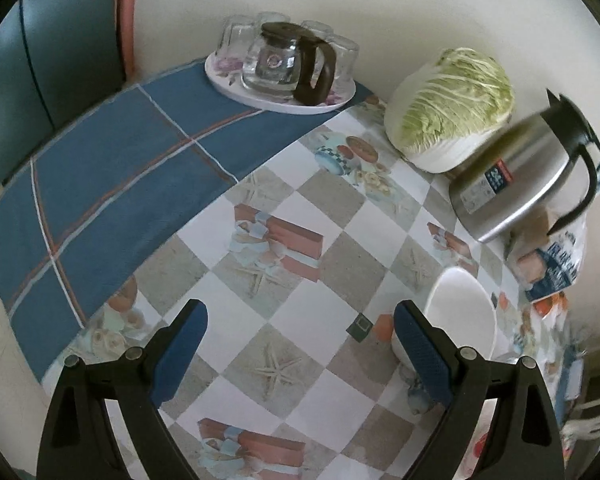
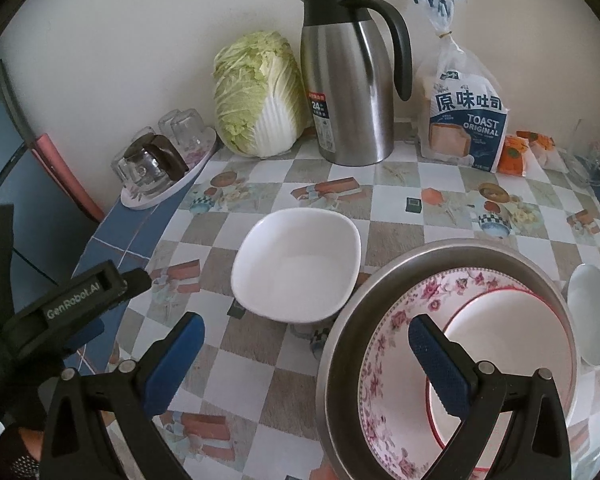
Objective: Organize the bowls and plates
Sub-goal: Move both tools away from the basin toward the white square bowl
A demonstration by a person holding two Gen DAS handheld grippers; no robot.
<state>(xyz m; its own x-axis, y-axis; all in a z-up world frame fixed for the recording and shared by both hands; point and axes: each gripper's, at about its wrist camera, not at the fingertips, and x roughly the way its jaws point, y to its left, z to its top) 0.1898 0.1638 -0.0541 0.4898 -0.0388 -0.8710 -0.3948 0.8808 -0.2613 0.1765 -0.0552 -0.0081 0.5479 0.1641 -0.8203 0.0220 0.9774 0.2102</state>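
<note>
My right gripper point(image 2: 306, 364) is spread wide, empty, its right finger over the floral-rimmed plate point(image 2: 384, 360) nested in the round steel basin point(image 2: 340, 328); the square white ceramic bowl point(image 2: 296, 264) sits just beyond on the checkered tablecloth point(image 2: 260, 400). My left gripper point(image 1: 300, 354) is also wide, holding nothing, that bowl beside its right finger. Napa cabbage point(image 2: 256, 96) and steel thermos jug point(image 2: 348, 92) stand by the wall.

One white bowl point(image 2: 296, 268), one metal basin point(image 2: 384, 292), two plates point(image 2: 384, 344), one cabbage point(image 2: 256, 96), one thermos point(image 2: 348, 80)

Bare tabletop point(image 1: 300, 312) lies open ahead of my left tongs point(image 1: 300, 344); cabbage point(image 1: 452, 108) and flask point(image 1: 528, 172) block the back wall, white bowl point(image 2: 296, 264) the middle.
</note>
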